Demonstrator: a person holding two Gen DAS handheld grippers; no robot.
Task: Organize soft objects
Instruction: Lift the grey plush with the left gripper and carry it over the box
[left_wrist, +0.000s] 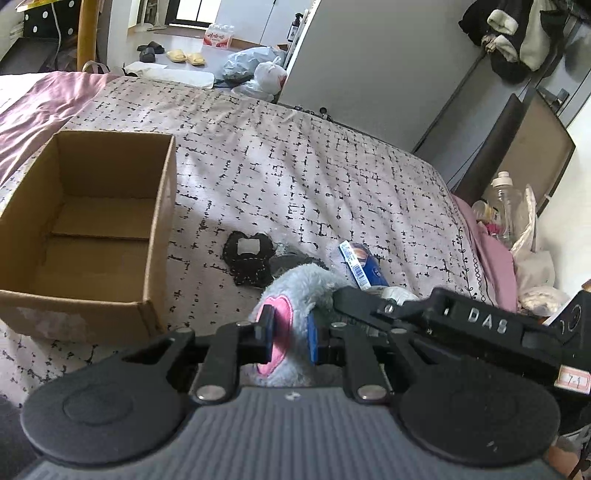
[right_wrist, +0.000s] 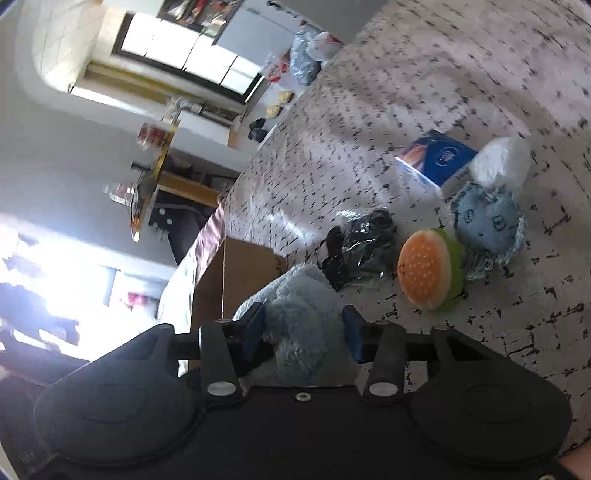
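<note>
Both the left hand-held gripper (left_wrist: 291, 334) and right hand-held gripper (right_wrist: 304, 334) clamp the grey plush toy (left_wrist: 295, 291).

Right tool (right_wrist: 304, 334) clamped on grey-blue plush toy (right_wrist: 295, 295), burger-shaped toy (right_wrist: 424, 273) beside on bedspread (right_wrist: 369, 110).
</note>
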